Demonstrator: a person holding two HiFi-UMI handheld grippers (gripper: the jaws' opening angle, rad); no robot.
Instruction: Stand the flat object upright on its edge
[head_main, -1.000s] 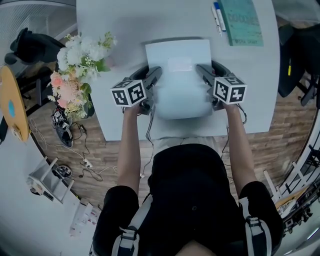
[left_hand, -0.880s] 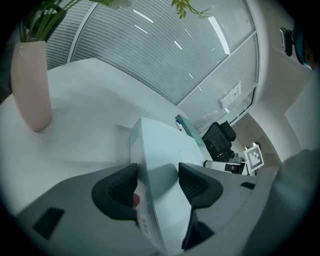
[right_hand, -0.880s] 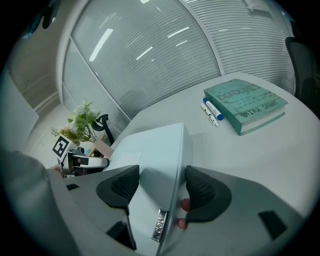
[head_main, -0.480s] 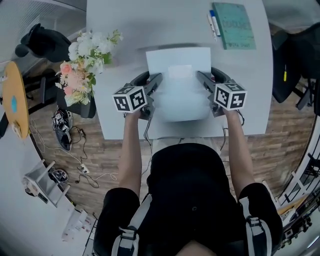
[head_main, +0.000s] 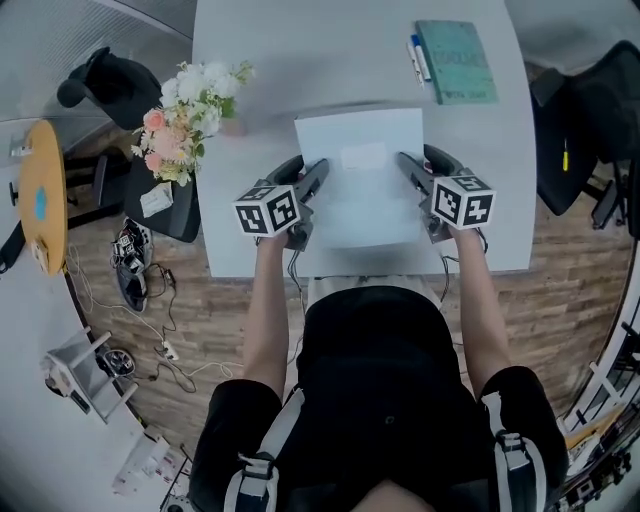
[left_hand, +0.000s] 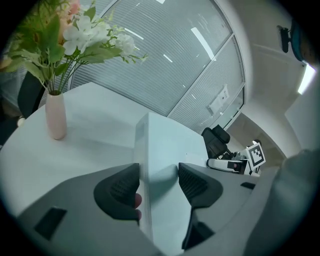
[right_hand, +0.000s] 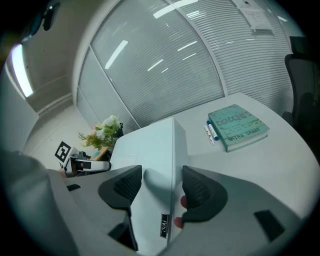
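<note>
A flat white box (head_main: 360, 190) lies on the white table (head_main: 250, 60), with one gripper at each of its sides. My left gripper (head_main: 308, 168) straddles the box's left edge (left_hand: 142, 150). One pad (left_hand: 120, 192) sits at the thin side, the other (left_hand: 197, 185) over the broad face, and a gap shows. My right gripper (head_main: 425, 160) straddles the right edge (right_hand: 175, 145) the same way. Its jaws are closing with the edge between them, and its pads (right_hand: 200, 192) stand a little off the box.
A vase of flowers (head_main: 195, 110) stands at the table's left edge, left of the box. A teal book (head_main: 455, 60) with pens (head_main: 418, 58) beside it lies at the far right. Black chairs (head_main: 580, 120) stand off both sides. The table's front edge (head_main: 360, 272) is just behind the grippers.
The head view has shifted, so the table and flowers sit further right in the picture. The box was blurred and is now sharp. Both grippers stay at its two sides.
</note>
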